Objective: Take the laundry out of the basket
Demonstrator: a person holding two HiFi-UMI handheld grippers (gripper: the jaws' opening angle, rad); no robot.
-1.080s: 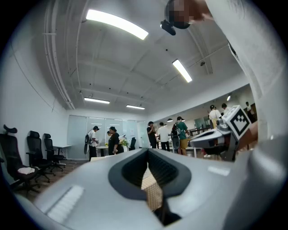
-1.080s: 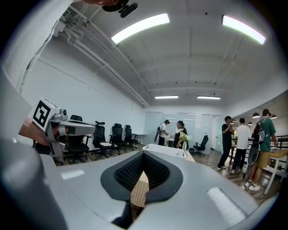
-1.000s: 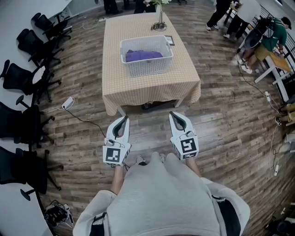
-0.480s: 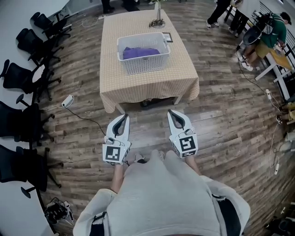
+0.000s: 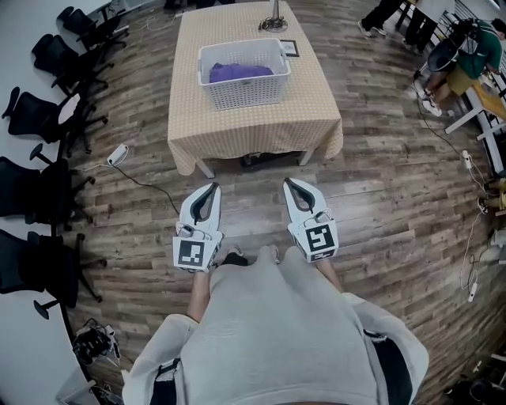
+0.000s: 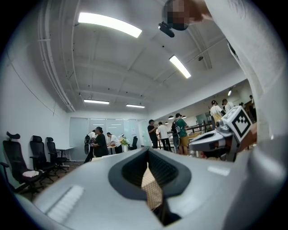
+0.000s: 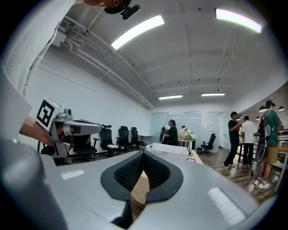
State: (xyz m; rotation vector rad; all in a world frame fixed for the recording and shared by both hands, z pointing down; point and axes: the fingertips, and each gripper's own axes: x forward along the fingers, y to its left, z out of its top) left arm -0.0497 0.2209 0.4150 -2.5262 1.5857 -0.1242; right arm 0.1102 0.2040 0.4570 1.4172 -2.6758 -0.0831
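A person stands on a wood floor (image 5: 379,206) facing a cloth-covered worktop (image 5: 237,130), left gripper (image 5: 212,188) and right gripper (image 5: 289,183) held level and side by side, well short of the near edge. Both pairs of jaws are together with nothing between them.

The white basket (image 5: 243,93) sits on the middle of the worktop, toward its far half, with purple laundry (image 5: 237,72) lying inside. A vase (image 5: 275,20) and a small frame (image 5: 290,48) stand just beyond it. Office chairs (image 5: 47,119) line the left wall; other people (image 5: 466,55) are at the far right.

The task appears to be at its opening step, the approach: nothing has been lifted, and the basket is out of reach of either gripper. The next move calls for closing the gap to the worktop, parting the jaws of at least one gripper, and reaching down over the near rim to the cloth.

Only the top of the laundry shows above the basket wall, so how many pieces lie there, and how deep, cannot be told. The worktop's far end is cut off at the top of the head view. The right gripper view catches only the basket's rim; the left gripper view does not clearly show it. The hands are mostly hidden behind the marker cubes.
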